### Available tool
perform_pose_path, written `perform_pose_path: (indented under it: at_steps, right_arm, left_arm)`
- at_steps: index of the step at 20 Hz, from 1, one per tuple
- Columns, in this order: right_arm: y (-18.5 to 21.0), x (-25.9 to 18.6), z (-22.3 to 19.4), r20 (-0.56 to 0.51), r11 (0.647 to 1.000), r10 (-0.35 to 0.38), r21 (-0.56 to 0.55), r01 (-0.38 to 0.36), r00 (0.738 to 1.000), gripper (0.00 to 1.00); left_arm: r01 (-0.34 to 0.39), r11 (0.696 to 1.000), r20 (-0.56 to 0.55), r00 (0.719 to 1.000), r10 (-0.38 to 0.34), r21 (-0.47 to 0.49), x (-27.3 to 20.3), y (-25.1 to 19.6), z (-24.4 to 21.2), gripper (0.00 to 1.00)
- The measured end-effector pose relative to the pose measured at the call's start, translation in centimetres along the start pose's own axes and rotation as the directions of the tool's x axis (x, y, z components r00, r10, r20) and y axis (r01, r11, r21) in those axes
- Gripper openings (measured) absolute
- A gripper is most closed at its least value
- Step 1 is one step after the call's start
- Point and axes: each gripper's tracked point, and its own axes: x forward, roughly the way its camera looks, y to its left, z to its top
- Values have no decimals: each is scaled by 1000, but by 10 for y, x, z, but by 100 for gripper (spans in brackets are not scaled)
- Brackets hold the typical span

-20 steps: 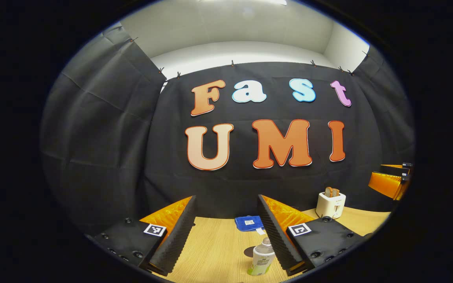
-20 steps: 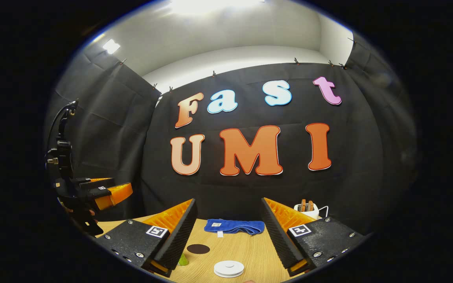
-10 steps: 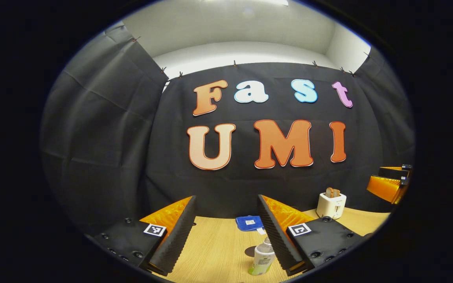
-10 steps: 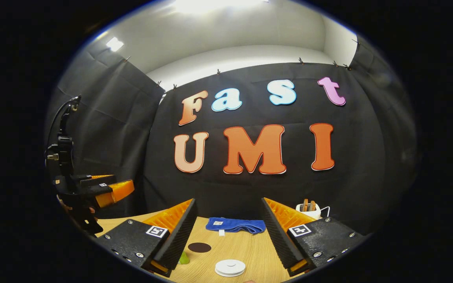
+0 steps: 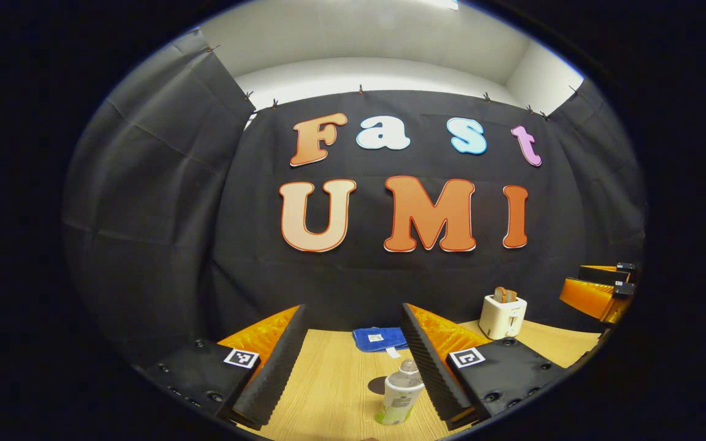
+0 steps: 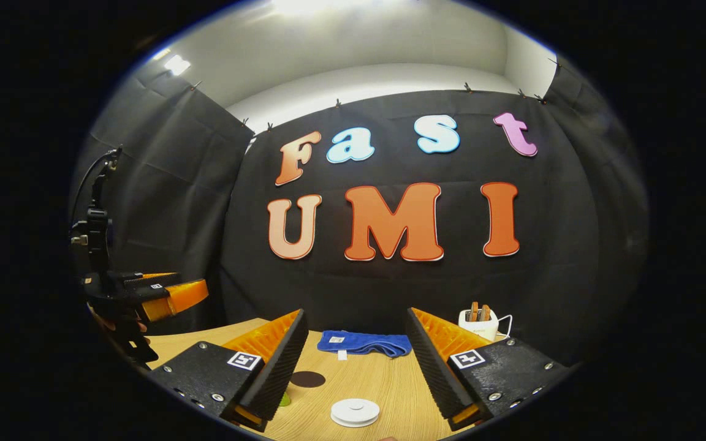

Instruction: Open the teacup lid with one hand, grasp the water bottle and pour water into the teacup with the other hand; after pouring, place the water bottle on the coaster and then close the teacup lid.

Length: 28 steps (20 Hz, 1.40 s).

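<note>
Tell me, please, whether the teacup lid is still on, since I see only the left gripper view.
Observer: In the right gripper view, the white lid lies flat and untouched, low between the open jaws of the right gripper. I cannot make out the cup beneath it.
Operator: Thank you. Is the coaster free?
Observer: Yes. The dark coaster has nothing standing on it. It lies on the table, left of the lid and apart from it.
Operator: And how high is my gripper?
Observer: The left gripper is held well above the table at its far left.
</note>
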Motion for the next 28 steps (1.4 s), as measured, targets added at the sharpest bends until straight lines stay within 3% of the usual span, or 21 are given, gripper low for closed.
perform_pose_path:
  at_steps: [8,15,19,28]
  right_arm:
    - [-3,6,-37,-77,1000,10,-2,-10,997,95]
    - [1,13,-80,-160,999,38,-2,-39,986,95]
    - [2,21,-114,-221,999,39,-23,-45,975,92]
    - [5,30,-177,-339,996,53,-45,-72,939,87]
  left_arm:
    - [95,995,-55,994,-94,27,-1,-27,-43,97]
    - [219,974,-120,967,-225,-57,-6,-63,-99,97]
    - [208,978,-118,971,-206,-1,-3,-61,-115,96]
    - [200,980,-165,967,-194,20,4,-64,-155,96]
